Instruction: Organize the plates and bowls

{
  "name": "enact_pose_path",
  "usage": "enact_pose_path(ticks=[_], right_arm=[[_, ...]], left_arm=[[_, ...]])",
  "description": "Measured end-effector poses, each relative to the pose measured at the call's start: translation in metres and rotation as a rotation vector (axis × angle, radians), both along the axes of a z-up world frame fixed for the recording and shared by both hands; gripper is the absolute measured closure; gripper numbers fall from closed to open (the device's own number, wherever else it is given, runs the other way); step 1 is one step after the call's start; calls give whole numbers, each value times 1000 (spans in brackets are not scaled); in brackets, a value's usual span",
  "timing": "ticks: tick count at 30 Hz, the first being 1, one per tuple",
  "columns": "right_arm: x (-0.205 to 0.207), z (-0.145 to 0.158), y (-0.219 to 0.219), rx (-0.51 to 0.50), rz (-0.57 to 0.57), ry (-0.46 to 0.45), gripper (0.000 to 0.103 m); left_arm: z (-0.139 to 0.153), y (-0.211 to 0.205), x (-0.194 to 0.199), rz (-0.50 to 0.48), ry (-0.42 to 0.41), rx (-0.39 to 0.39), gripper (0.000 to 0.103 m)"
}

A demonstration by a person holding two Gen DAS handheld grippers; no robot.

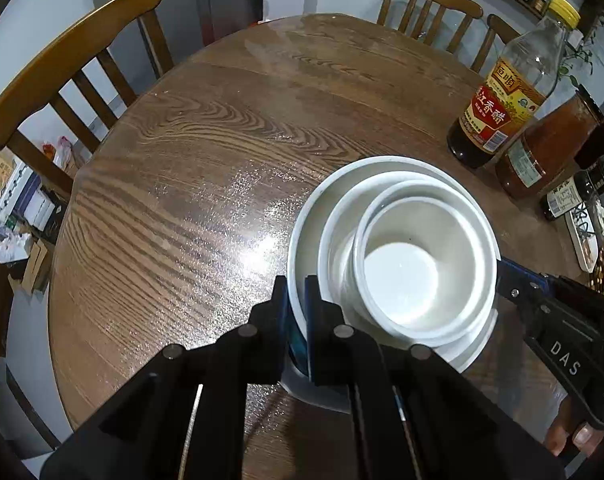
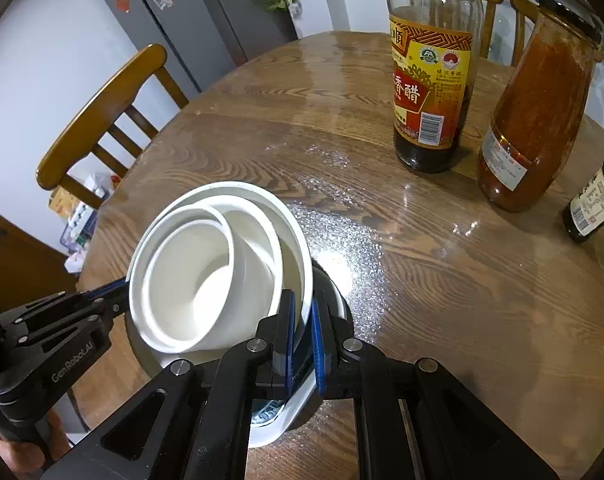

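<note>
A stack of nested white bowls [image 1: 401,264] [image 2: 206,280] is near the front of the round wooden table [image 1: 222,160]. The outermost dish is wide, with a blue pattern [image 2: 266,416] low on it. My left gripper [image 1: 296,288] is shut on the left rim of this outer dish, one pad inside and one outside. My right gripper [image 2: 302,300] is shut on the opposite rim in the same way. Each gripper shows in the other's view: the right gripper [image 1: 505,276] at the stack's right side, the left gripper [image 2: 116,288] at its left. A dark shadow lies under the stack.
A tall vinegar bottle [image 2: 433,80] with a yellow cap [image 1: 563,10], a jar of red sauce [image 2: 533,120] and a small dark bottle [image 2: 593,204] stand at the right of the table. Wooden chairs [image 1: 62,72] [image 1: 429,4] ring it. A hand [image 1: 573,436] holds the right gripper.
</note>
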State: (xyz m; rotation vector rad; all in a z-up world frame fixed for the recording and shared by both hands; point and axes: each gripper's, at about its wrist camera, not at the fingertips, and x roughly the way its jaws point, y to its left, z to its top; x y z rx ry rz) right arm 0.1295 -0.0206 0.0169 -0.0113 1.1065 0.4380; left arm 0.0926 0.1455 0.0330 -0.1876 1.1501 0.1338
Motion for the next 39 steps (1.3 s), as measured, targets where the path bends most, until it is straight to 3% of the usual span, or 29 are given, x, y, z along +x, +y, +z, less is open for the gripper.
enact_pose_path(ticks=[19,39], right_arm=[[-9,-2,-2,2,-79,-14,92],[-9,-1,4,-48,-92,-20,92]], left_arm=[[1,0,0,-83,-20,17,98],[1,0,0,-117,-26,24,98]])
